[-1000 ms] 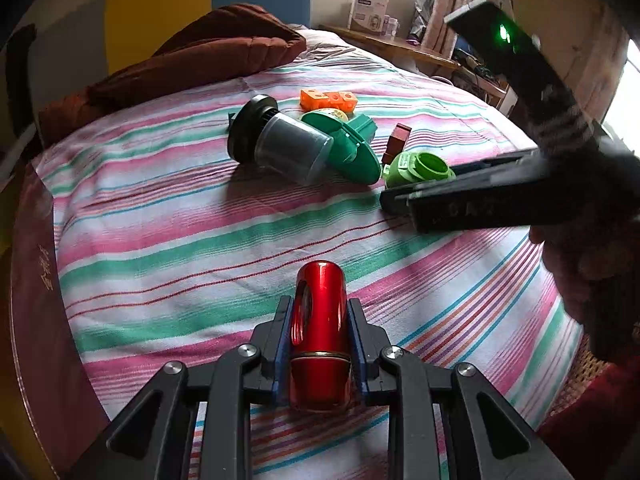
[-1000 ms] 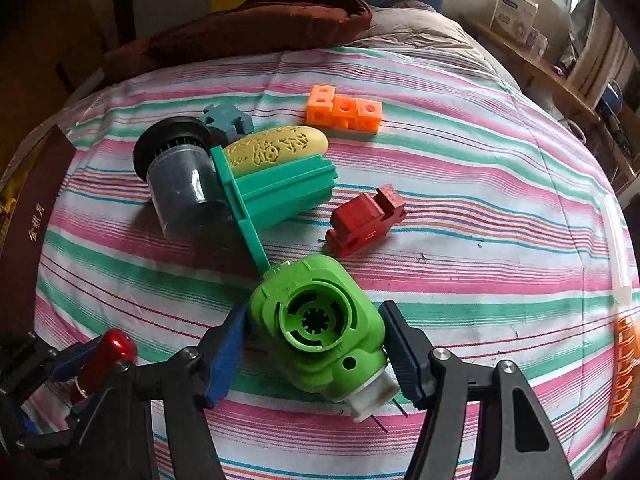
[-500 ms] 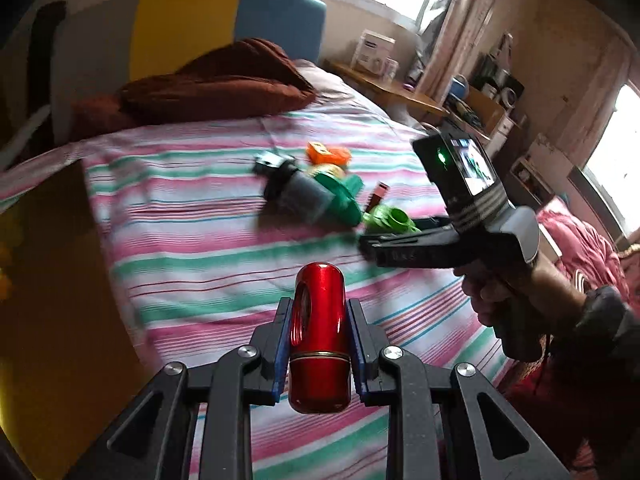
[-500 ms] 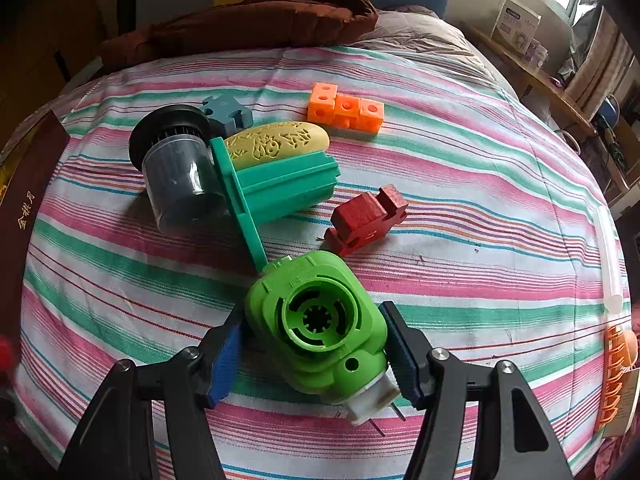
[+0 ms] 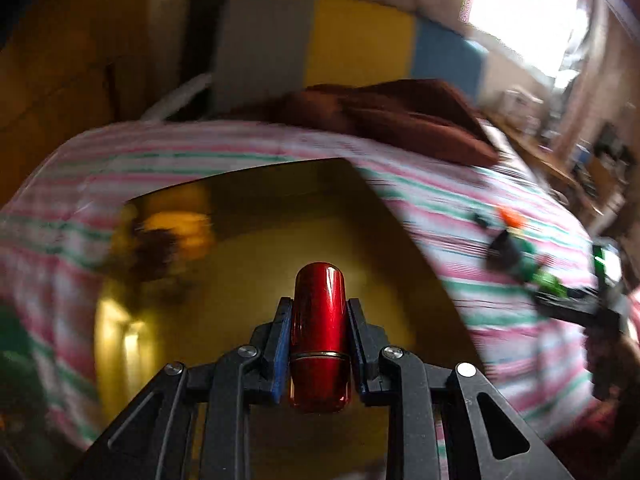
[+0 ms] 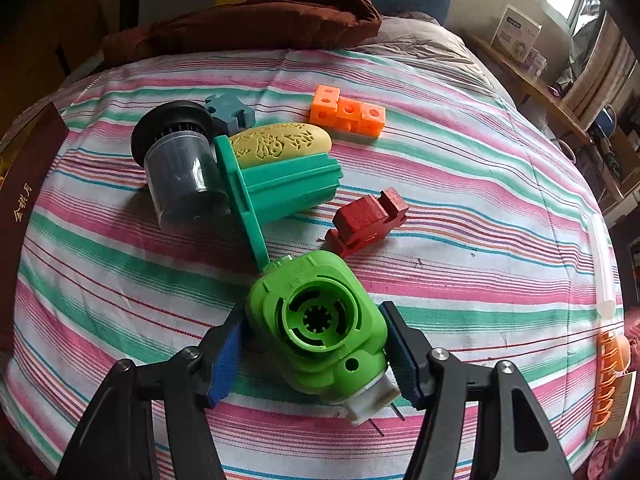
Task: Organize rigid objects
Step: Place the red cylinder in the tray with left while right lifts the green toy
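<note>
– Jaws, left gripper: clamped on red capsule, poised over gold-lined box at left of striped bed. Jaws, right gripper: pads pressed on both flanks of green housing, apparently resting on bed, near side.

– Step in hand?

– Judged: delivery of capsule to box, 1 of 2 gripped pieces. Next: lower over bare floor of box, part jaws, draw back clear of rim. Then bring housing leftward by the same route.

– Contents of box?

– Blurred. 1 dark-and-orange smear toward far left corner, identity unreadable. Rest of floor apparently bare.

– Pieces outside box?

– 6 loose, all beyond housing: dark jar on its side; teal flanged part touching jar; yellow embossed oval just behind teal part; blue-grey block farther left; orange strip of 3 cubes farthest right; red block nearest housing.
</note>
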### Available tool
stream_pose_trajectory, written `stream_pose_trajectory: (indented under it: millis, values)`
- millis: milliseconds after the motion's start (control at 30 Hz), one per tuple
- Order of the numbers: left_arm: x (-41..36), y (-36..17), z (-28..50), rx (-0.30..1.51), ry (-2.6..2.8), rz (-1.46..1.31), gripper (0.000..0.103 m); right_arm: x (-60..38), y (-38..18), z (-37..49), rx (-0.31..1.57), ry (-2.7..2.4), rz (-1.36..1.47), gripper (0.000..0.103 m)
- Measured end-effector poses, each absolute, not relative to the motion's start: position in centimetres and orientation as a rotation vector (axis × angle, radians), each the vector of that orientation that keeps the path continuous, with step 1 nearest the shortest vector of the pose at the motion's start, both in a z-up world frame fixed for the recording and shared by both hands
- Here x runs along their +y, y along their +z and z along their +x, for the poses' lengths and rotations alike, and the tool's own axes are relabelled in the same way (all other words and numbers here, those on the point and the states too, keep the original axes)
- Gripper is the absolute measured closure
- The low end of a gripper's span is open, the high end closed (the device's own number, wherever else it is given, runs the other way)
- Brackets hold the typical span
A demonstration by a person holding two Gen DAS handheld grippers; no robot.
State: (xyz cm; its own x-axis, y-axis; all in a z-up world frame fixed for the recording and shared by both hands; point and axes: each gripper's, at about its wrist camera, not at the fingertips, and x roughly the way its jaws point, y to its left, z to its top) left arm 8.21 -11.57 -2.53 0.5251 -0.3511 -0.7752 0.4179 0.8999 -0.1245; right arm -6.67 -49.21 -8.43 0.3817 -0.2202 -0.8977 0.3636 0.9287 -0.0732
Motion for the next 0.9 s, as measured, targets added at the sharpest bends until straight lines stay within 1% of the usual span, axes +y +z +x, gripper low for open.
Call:
stream_pose_trajectory:
  millis: [133, 267, 533, 667, 900]
  values:
    - [-8.3, -4.2, 11.8, 0.953, -0.319, 0.099, 0.077, -49.3, -8.5, -6.7, 1.119, -0.375, 0.144, 0.039]
    - [-6.9, -6.0, 14.0, 0.978, -0.223, 0.143, 0.077, -49.3, -8.5, -6.7, 1.119, -0.372, 0.142, 0.039]
    - [-5.4, -7.8, 15.4, 0.974, -0.127, 0.215, 0.076, -49.4, -8.6, -6.7, 1.119, -0.372, 0.136, 0.039]
    - [-5.1, -7.3, 14.4, 0.933, -0.121, 0.217, 0.071, -49.3, -8.6, -6.7, 1.118, -0.374, 0.132, 0.039]
    - [-4.7, -4.2, 10.9, 0.824, -0.139, 0.194, 0.065, -49.5, -8.6, -6.7, 1.115, -0.377, 0.146, 0.039]
